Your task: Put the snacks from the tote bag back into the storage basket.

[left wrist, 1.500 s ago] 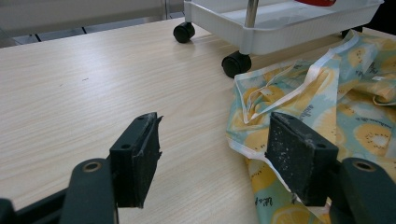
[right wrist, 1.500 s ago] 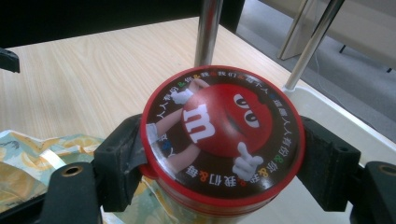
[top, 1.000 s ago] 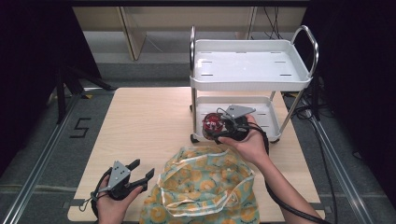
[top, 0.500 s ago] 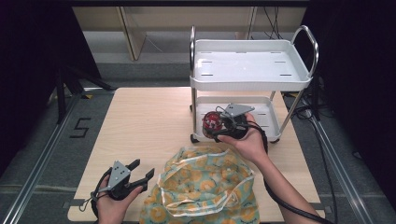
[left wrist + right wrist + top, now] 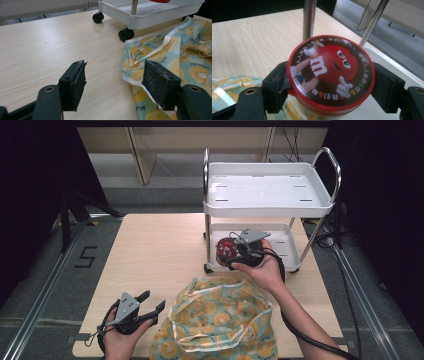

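Right gripper clamps red candy tin at cart's lower tray, not yet set down; left gripper open beside fruit-print bag.

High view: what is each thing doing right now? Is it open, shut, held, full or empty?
Left tool: open, holding nothing, above the table.
Right tool: shut on the candy tin.
Candy tin: lid on, upright, held at the cart's lower shelf.
Fruit-print bag: crumpled on the table, mouth loosely open.
Cart: standing on the table, top tray empty.
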Action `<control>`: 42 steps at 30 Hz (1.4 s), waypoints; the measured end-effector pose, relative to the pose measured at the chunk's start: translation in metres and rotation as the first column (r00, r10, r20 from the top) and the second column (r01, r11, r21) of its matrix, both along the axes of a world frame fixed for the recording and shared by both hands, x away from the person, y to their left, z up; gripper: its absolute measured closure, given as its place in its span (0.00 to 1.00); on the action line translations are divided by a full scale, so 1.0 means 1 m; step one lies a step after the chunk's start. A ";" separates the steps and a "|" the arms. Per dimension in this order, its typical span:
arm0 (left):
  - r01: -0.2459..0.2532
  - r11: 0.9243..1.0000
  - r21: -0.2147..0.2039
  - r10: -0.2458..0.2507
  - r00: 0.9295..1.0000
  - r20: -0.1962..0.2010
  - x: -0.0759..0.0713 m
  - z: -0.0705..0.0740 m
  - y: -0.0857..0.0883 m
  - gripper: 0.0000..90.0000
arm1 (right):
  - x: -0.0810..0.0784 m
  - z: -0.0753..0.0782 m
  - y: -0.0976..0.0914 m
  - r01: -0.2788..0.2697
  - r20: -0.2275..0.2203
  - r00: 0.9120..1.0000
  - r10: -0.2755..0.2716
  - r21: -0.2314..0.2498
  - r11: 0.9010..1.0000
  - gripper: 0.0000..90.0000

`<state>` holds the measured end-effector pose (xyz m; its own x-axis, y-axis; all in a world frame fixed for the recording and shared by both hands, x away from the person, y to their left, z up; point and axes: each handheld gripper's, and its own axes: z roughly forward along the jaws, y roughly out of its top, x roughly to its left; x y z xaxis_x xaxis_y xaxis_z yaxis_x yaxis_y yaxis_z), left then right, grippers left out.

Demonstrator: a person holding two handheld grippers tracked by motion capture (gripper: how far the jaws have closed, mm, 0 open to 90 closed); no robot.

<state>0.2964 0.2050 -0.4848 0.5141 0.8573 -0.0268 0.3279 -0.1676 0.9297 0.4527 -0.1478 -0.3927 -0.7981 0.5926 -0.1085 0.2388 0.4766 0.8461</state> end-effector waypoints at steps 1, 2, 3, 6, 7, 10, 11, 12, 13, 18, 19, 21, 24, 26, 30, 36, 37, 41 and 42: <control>0.005 1.000 0.003 -0.005 1.000 0.003 0.000 0.000 0.000 0.38 | 0.001 -0.001 0.001 -0.003 0.000 1.000 0.003 0.004 1.000 0.29; 0.005 1.000 0.002 -0.005 1.000 0.003 0.000 0.000 0.000 0.38 | 0.001 -0.001 0.001 -0.002 0.004 1.000 0.002 0.002 1.000 0.29; 0.001 1.000 -0.001 -0.001 1.000 0.001 0.000 0.000 0.000 0.38 | 0.001 -0.001 0.001 0.000 0.006 1.000 0.000 -0.001 1.000 0.29; -0.002 1.000 -0.003 0.002 1.000 -0.001 0.000 0.000 0.000 0.38 | 0.002 -0.002 0.001 0.001 -0.011 1.000 -0.001 0.013 1.000 0.29; -0.003 1.000 -0.003 0.003 1.000 -0.001 0.000 0.000 0.000 0.38 | 0.003 -0.002 0.001 -0.005 0.005 1.000 0.005 0.003 1.000 0.29; -0.002 1.000 -0.003 0.002 1.000 -0.001 0.000 0.000 0.000 0.38 | 0.004 -0.003 0.000 0.011 0.009 1.000 -0.011 -0.005 1.000 0.29; -0.002 1.000 -0.004 0.002 1.000 0.000 0.000 0.000 0.000 0.38 | 0.004 -0.003 0.001 0.005 0.004 1.000 -0.005 -0.002 1.000 0.29; -0.002 1.000 -0.003 0.002 1.000 -0.001 0.000 0.000 0.000 0.38 | 0.005 -0.003 0.000 0.010 0.006 1.000 -0.010 -0.002 1.000 0.29; -0.002 1.000 -0.003 0.002 1.000 -0.001 0.000 0.000 0.000 0.38 | 0.005 -0.003 0.000 0.016 0.004 1.000 -0.016 0.000 1.000 0.29; 0.005 1.000 0.004 -0.005 1.000 0.003 0.000 0.000 0.000 0.38 | 0.006 -0.003 0.000 0.017 0.004 1.000 -0.017 0.001 1.000 0.29; 0.004 1.000 0.002 -0.004 1.000 0.003 0.000 0.000 0.000 0.38 | 0.006 -0.003 0.000 0.016 0.004 1.000 -0.016 -0.001 1.000 0.29; -0.002 1.000 -0.004 0.002 1.000 0.000 0.000 0.000 0.000 0.38 | 0.007 -0.003 0.000 0.022 0.006 1.000 -0.022 -0.003 1.000 0.29; -0.002 1.000 -0.004 0.002 1.000 0.000 0.000 0.000 0.000 0.38 | 0.008 -0.004 0.000 0.026 0.007 1.000 -0.026 -0.007 1.000 0.29; -0.002 1.000 -0.004 0.002 1.000 0.000 0.000 0.000 0.000 0.38 | 0.008 -0.004 0.000 0.027 0.000 1.000 -0.027 -0.005 1.000 0.29; -0.002 1.000 -0.004 0.002 1.000 0.000 0.000 0.000 0.000 0.38 | 0.009 -0.006 0.001 0.046 0.015 0.999 -0.045 -0.019 0.999 0.29; -0.001 1.000 -0.005 0.001 1.000 0.000 -0.001 0.001 0.000 0.38 | 0.012 -0.005 0.001 0.029 0.021 0.999 -0.028 -0.010 1.000 0.29; -0.001 1.000 -0.004 0.001 1.000 0.000 -0.001 0.001 0.000 0.38 | 0.012 -0.006 0.001 0.030 0.024 0.999 -0.029 -0.015 0.999 0.29; -0.001 1.000 -0.005 0.001 1.000 0.000 -0.001 0.000 0.000 0.38 | 0.013 -0.005 0.001 0.042 0.013 0.999 -0.041 -0.016 0.999 0.29; -0.001 1.000 -0.004 0.001 1.000 -0.001 -0.001 0.001 0.000 0.38 | 0.013 -0.006 0.002 0.040 0.005 0.999 -0.040 -0.013 0.999 0.29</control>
<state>0.2959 0.2049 -0.4843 0.5135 0.8575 -0.0305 0.3285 -0.1637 0.9302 0.4659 -0.1460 -0.3983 -0.7730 0.6229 -0.1204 0.2537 0.4775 0.8412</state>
